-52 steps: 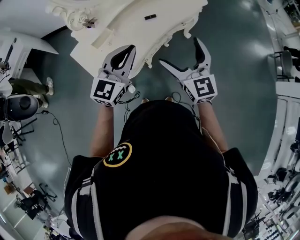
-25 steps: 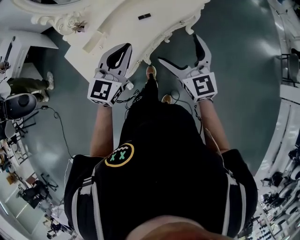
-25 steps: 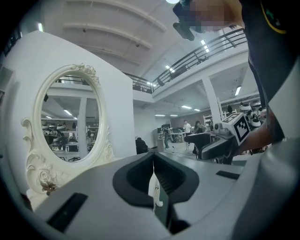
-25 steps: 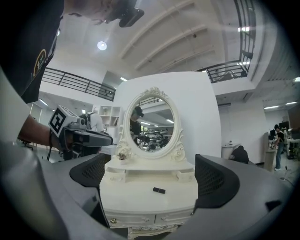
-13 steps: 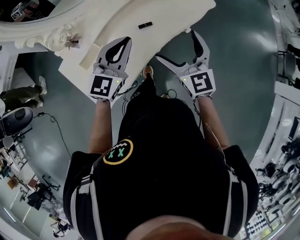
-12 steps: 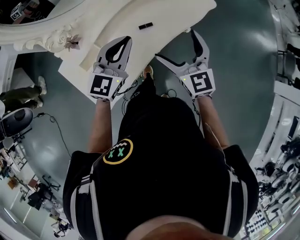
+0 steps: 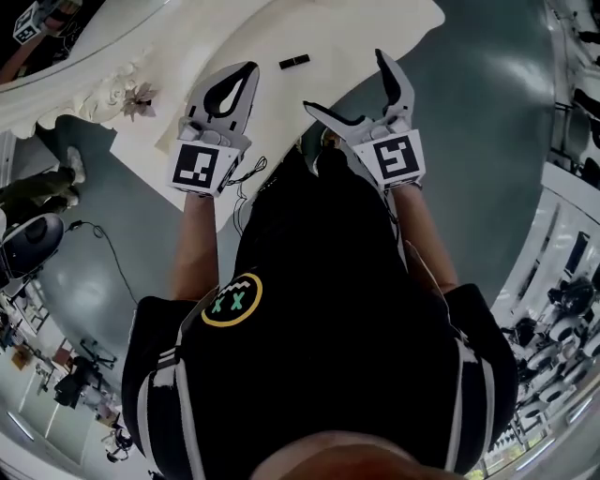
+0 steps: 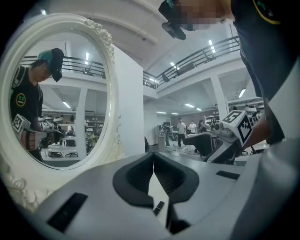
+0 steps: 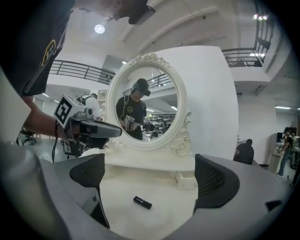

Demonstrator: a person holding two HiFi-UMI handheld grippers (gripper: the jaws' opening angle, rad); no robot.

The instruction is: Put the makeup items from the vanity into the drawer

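Our right gripper [image 7: 344,82] jaws gape wide. We should squarely straddle the lipstick [image 9: 142,202] near the table [image 7: 234,47] front edge. The left gripper [image 8: 153,157] jaws sit closed, empty.

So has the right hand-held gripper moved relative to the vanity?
Yes, forward. The right hand-held gripper sat short of the vanity top; now its open jaws overlap that edge, nearer the black lipstick.

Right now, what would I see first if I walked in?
The big oval mirror in its curly white frame, standing at the back of the vanity. Next, a small black lipstick lying on the vanity top, in front of the right gripper, whose jaws are wide apart; the left gripper is shut.
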